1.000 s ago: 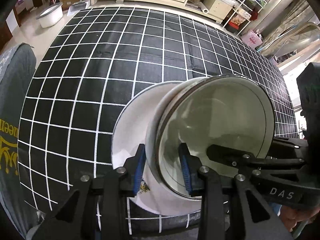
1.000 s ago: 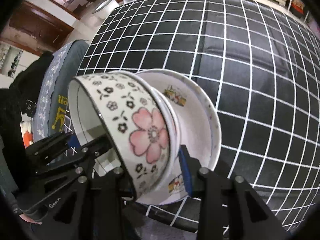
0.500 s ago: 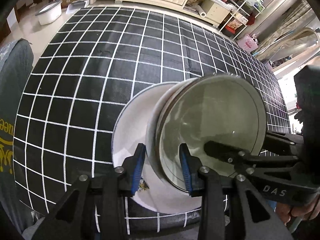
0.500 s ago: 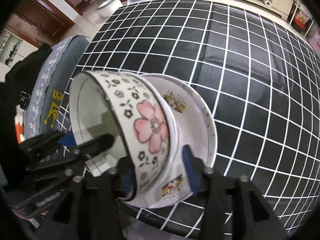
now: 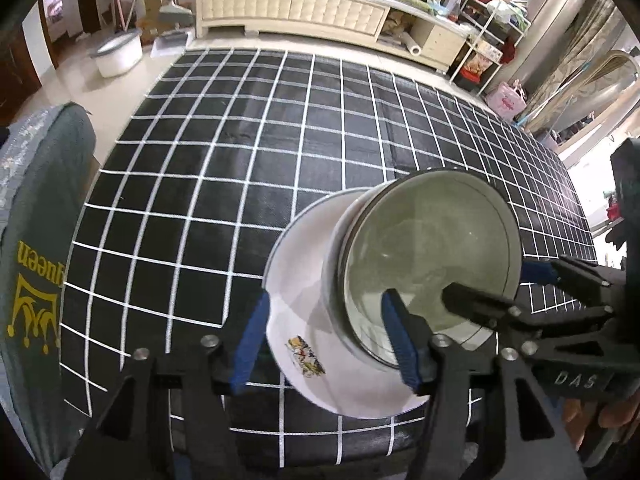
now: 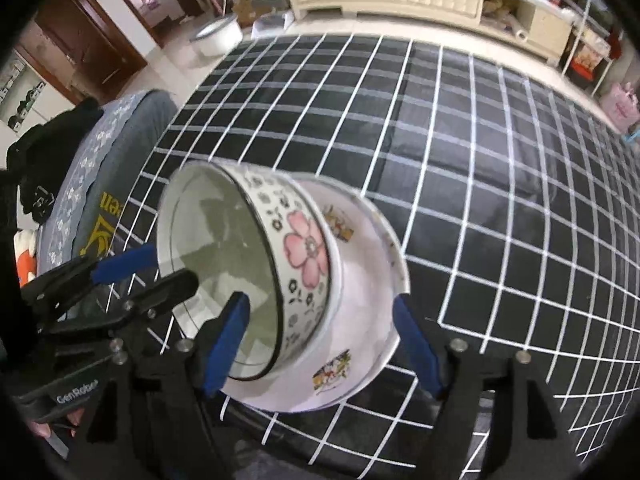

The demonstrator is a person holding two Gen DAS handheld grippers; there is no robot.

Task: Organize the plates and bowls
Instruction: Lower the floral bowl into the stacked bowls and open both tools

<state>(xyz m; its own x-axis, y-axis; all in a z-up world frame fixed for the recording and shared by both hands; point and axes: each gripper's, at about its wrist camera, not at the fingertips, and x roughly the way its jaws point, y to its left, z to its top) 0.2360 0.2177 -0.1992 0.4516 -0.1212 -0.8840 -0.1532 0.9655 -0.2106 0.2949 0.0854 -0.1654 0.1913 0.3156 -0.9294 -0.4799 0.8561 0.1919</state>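
Note:
A flowered bowl (image 6: 304, 256) with a pink blossom sits on a white plate (image 6: 360, 320) with small picture decals, near the front edge of the black gridded table. In the left wrist view the bowl (image 5: 428, 264) and plate (image 5: 304, 280) lie just ahead of my fingers. My left gripper (image 5: 328, 340) is open, its blue-padded fingers spread either side of the bowl's near rim. My right gripper (image 6: 320, 344) is open too, its fingers standing wide of bowl and plate. Each gripper shows in the other's view, at the bowl's opposite side.
The black cloth with a white grid (image 5: 280, 140) covers the table. A grey chair back with yellow lettering (image 5: 36, 260) stands at the table's left. A cream cabinet (image 5: 300, 12), a white basin (image 5: 116, 52) and shelves stand beyond the far edge.
Both grippers have opened from around the bowl's rim and drawn back. The bowl now rests on the plate, and both look further away.

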